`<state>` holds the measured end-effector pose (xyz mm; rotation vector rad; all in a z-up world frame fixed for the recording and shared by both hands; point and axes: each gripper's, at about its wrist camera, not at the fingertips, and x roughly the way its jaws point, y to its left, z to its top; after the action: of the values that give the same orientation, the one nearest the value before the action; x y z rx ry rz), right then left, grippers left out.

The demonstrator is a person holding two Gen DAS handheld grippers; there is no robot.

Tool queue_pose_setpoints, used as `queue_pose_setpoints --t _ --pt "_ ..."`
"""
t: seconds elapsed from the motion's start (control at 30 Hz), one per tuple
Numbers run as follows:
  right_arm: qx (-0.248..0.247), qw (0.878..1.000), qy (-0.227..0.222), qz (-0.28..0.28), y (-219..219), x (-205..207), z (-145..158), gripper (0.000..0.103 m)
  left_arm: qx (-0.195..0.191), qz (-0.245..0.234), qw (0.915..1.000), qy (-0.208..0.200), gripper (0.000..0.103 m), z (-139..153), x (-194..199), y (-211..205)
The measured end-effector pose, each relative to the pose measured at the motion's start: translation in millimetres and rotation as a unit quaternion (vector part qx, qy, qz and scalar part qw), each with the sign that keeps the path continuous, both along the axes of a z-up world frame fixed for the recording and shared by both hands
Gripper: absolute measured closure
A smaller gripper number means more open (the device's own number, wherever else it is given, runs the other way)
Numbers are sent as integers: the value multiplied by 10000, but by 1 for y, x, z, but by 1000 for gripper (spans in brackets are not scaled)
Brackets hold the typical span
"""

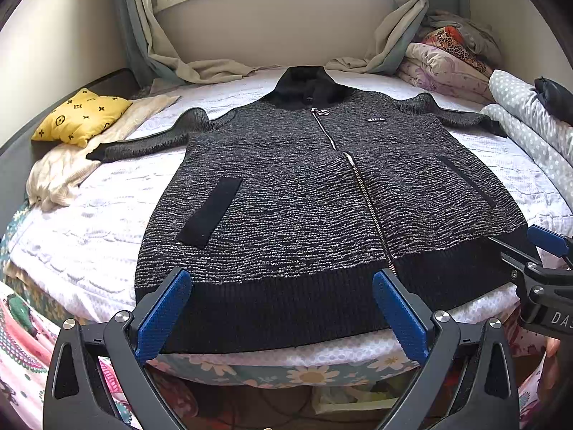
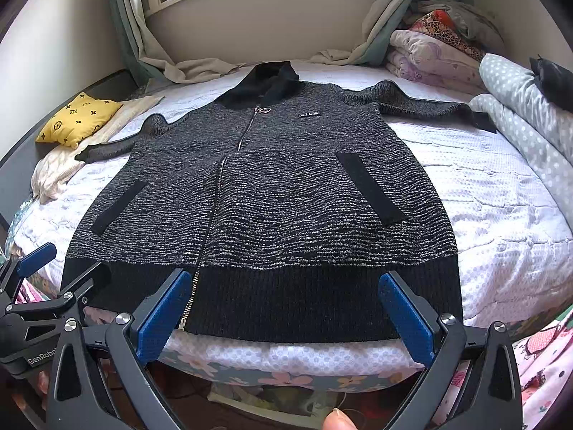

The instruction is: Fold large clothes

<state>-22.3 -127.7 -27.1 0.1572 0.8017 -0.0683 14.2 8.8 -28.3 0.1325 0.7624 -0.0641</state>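
Observation:
A large dark grey knitted zip jacket (image 1: 304,193) lies flat, front up, on the bed, collar away from me, both sleeves spread out to the sides; it also fills the right wrist view (image 2: 279,197). My left gripper (image 1: 283,311) is open and empty, its blue fingers just above the jacket's black hem near the bed's front edge. My right gripper (image 2: 286,315) is open and empty over the hem further right. Each gripper shows at the edge of the other's view: the right one (image 1: 537,251), the left one (image 2: 43,265).
The bed (image 1: 107,215) has a white textured cover. A yellow patterned pillow (image 1: 82,114) and a cream knit (image 1: 61,175) lie at the left. Folded quilts (image 1: 447,64) and a dotted blanket (image 1: 530,125) are stacked at the right. Curtains (image 1: 200,68) hang at the far wall.

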Motion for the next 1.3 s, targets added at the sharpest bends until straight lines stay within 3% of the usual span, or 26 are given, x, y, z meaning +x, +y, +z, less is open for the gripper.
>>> queue_pose_setpoints --t 0.8,1.2,1.3 --pt "99 9997 210 65 -3 9 -2 0 -51 184 9996 227 0 3 14 9" --pt "298 9987 397 154 -21 57 7 0 78 298 9981 532 0 17 65 16" --pt "119 9988 390 254 -25 78 17 0 59 344 9978 564 0 27 92 21"
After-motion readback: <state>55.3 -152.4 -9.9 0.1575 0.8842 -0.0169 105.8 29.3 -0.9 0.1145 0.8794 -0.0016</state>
